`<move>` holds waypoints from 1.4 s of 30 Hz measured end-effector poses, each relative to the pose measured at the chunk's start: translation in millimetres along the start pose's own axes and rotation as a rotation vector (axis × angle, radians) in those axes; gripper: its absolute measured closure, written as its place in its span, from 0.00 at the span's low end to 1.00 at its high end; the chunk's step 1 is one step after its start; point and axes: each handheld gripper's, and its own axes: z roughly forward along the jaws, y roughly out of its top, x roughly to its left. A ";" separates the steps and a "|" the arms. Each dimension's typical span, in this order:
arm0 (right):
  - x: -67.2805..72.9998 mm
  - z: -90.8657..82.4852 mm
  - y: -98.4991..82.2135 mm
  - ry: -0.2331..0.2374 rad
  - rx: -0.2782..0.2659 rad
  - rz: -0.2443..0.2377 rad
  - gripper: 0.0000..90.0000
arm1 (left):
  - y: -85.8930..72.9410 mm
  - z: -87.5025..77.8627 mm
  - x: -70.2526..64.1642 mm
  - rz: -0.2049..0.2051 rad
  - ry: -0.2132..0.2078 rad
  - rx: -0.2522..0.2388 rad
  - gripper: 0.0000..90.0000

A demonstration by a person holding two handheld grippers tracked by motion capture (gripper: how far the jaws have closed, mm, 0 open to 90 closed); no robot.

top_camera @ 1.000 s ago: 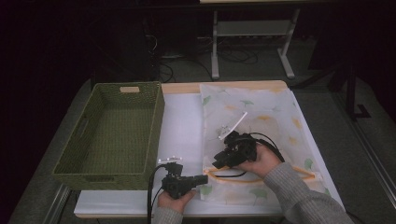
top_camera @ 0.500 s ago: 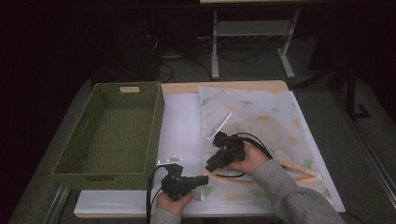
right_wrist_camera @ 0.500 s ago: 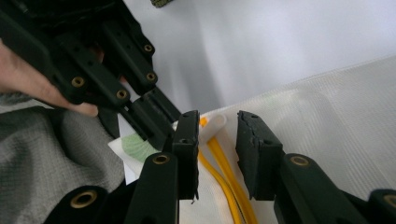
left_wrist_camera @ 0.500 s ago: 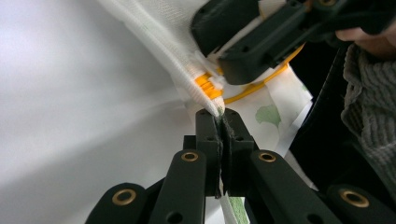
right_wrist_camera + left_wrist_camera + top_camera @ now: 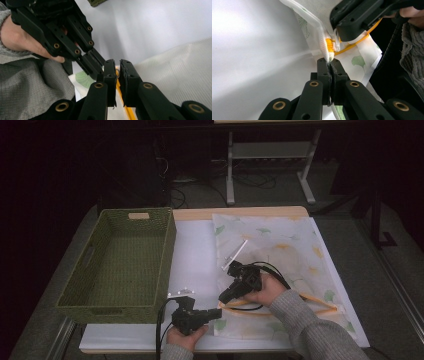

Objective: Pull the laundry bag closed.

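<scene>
A white mesh laundry bag with green leaf print and a yellow zipper lies flat on the right half of the table. The left gripper, near the front edge, is clamped tight on the bag's front-left corner seam. The right gripper sits just above the zipper, jaws parted by a narrow gap, gripping nothing. An empty green woven basket occupies the left side.

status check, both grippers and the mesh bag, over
Left gripper shut on mesh bag corner. Right gripper slightly open at yellow zipper. Nothing blocking.
</scene>
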 end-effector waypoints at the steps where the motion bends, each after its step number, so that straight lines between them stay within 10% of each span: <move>1: 0.5 -1.0 -0.6 0.001 0.003 0.005 0.92 | -0.1 -0.1 0.3 -0.006 0.000 -0.004 0.97; 35: 1.3 0.8 -14.7 -0.001 -0.031 0.046 0.98 | -2.6 2.3 -3.4 -0.047 -0.006 -0.033 0.97; 42: 4.0 0.2 -15.3 0.000 -0.026 0.034 0.99 | 6.9 -1.3 -1.8 -0.062 0.001 -0.041 0.84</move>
